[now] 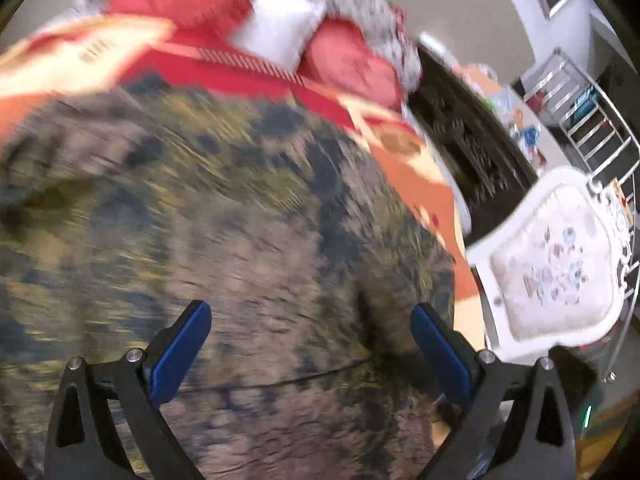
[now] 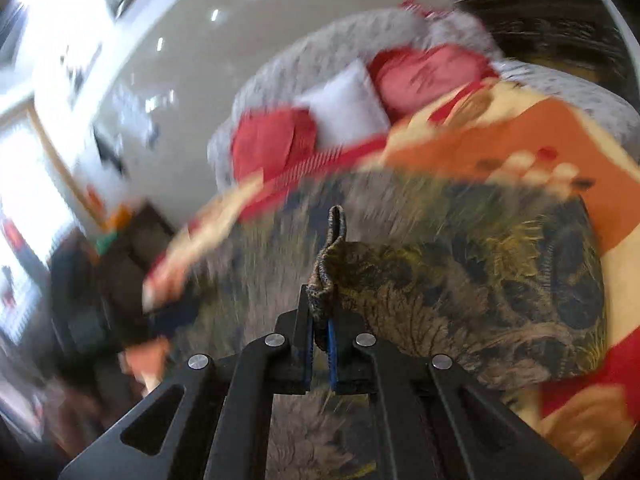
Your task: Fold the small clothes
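Fabric, a patterned garment (image 2: 460,280), sits pinched in my right gripper (image 2: 320,320); my left gripper (image 1: 310,344) gapes wide, empty, above it.

Grey sofa (image 1: 372,12), white chair (image 1: 556,264)

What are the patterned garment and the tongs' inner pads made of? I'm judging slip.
Patterned garment: thin, soft woven or knit fabric, matte; it bunches where the shut right tongs pinch it. Pads: blue, smooth, probably rubber or plastic; blur leaves it open.
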